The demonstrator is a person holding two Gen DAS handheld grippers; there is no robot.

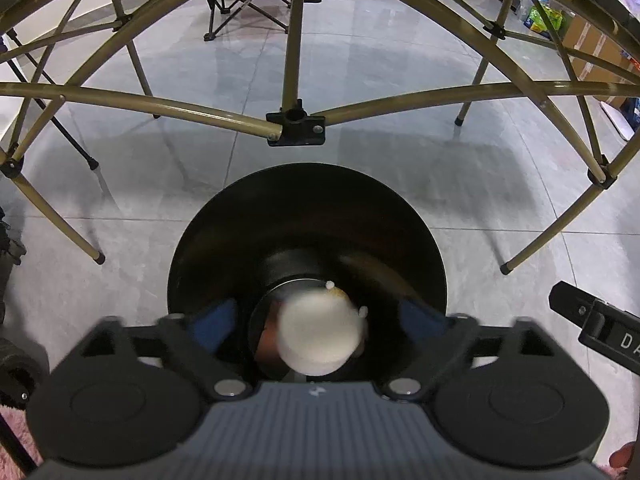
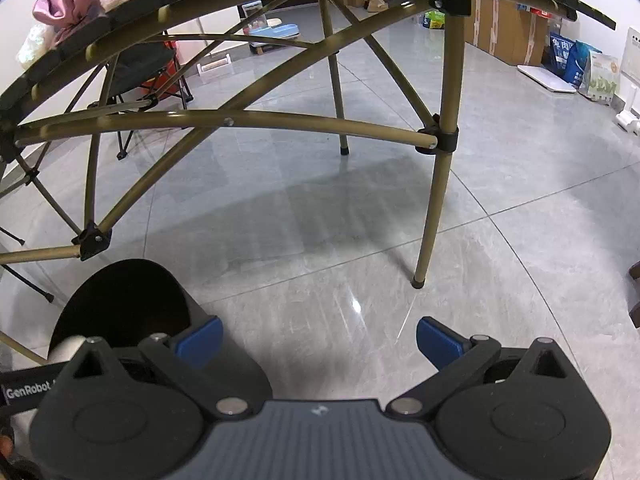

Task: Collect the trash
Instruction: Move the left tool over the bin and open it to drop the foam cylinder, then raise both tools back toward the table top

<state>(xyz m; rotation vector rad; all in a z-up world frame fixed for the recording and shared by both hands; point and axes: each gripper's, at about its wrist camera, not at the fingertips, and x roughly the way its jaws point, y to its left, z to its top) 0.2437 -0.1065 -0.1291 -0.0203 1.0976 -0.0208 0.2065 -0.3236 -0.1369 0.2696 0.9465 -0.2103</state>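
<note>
Left gripper (image 1: 318, 320) pitched steeply down over the mouth of a black bin (image 1: 208, 240), blue-padded fingers (image 1: 216, 318) spread wide, touching nothing. Between them, blurred, a white cylindrical piece of trash (image 1: 320, 334), clear of both pads, inside the bin's opening. Whether resting or in mid-air: cannot tell.

Right gripper (image 2: 320, 340) also angled down, just beside the bin (image 2: 120, 300) on its right, jaws wide apart with only grey tiled floor (image 2: 500, 248) between them.

Only from the left wrist: the bin's dark interior with brownish contents low down, and a black edge of the right gripper at the frame's right side. Only from the right wrist: the bin's outer wall, a sliver of the white trash (image 2: 66, 350) at the far left, the folding table (image 2: 446, 200) with pink and purple cloth (image 2: 80, 0) on top, cardboard boxes (image 2: 504, 28) along the wall.
</note>
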